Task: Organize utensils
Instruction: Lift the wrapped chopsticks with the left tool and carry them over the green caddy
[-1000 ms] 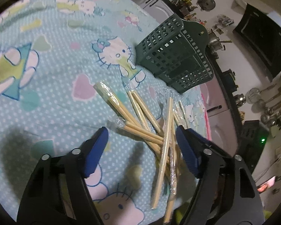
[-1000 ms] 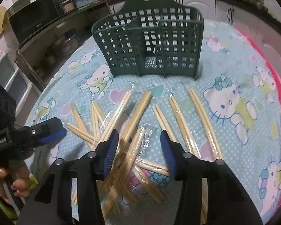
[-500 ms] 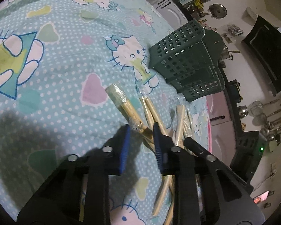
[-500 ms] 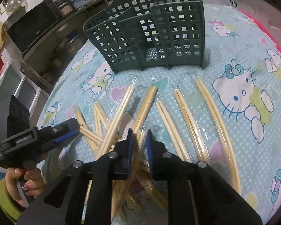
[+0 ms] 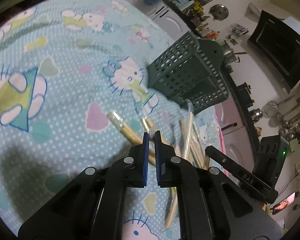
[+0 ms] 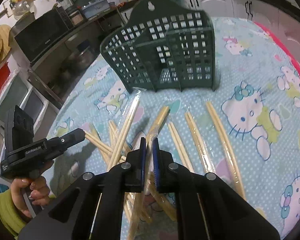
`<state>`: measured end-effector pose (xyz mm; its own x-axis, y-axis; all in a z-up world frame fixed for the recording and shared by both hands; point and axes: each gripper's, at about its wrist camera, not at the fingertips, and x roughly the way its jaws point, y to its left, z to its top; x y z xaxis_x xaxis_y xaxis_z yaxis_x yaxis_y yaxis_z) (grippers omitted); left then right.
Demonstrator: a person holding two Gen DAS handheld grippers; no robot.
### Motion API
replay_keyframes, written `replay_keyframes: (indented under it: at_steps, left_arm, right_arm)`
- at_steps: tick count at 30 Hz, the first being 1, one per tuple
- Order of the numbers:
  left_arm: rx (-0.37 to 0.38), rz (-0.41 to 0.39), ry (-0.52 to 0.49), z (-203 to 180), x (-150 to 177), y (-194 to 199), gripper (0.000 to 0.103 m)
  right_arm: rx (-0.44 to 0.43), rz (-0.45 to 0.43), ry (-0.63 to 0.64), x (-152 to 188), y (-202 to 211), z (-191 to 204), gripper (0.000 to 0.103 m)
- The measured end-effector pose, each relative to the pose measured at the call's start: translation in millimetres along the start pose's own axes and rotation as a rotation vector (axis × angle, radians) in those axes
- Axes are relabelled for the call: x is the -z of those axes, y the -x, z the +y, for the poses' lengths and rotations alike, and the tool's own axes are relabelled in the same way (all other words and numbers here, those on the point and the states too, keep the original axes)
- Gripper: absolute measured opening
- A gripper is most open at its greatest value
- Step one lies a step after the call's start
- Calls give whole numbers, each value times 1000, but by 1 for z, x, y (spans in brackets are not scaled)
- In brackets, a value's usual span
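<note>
Left hand-held gripper point(image 5: 152, 135) pinched on one wrapped chopstick pair point(image 5: 150, 127); right hand-held gripper point(image 6: 149, 142) clamped on another pair point(image 6: 157, 120), possibly wrapper only. Green holder point(image 6: 166, 54) far side of tabletop point(image 6: 260, 64). Risk: slick film slipping, neighbours dragged.

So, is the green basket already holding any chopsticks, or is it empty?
Empty, as far as visible: the green basket shows only bare grid inside; the wrapped chopsticks all lie on the cloth.

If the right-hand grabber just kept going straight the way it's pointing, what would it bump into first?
Likely the cloth-covered table, just past the wrapped chopsticks that the right gripper is shut on. It points steeply down, so it probably lands short of the green basket; depth is hard to judge.
</note>
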<state>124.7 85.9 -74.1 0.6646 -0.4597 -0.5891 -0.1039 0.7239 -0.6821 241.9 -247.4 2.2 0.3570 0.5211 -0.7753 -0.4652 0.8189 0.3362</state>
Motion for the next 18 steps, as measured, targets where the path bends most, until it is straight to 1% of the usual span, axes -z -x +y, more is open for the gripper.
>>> replay_keyframes:
  at_steps: [4, 9, 15, 18]
  left_arm:
    - [2, -45, -49, -12, -10, 10, 2]
    - [-17, -126, -129, -32, -26, 29, 2]
    - [-43, -194, -181, -45, -41, 47, 2]
    - [-42, -220, -201, -51, -48, 55, 2]
  right_arm:
    - [-6, -37, 9, -7, 14, 3, 6]
    - [-16, -91, 22, -21, 32, 8, 5]
    - [-21, -149, 43, -36, 48, 17, 5]
    - [-24, -181, 52, -44, 58, 21, 5]
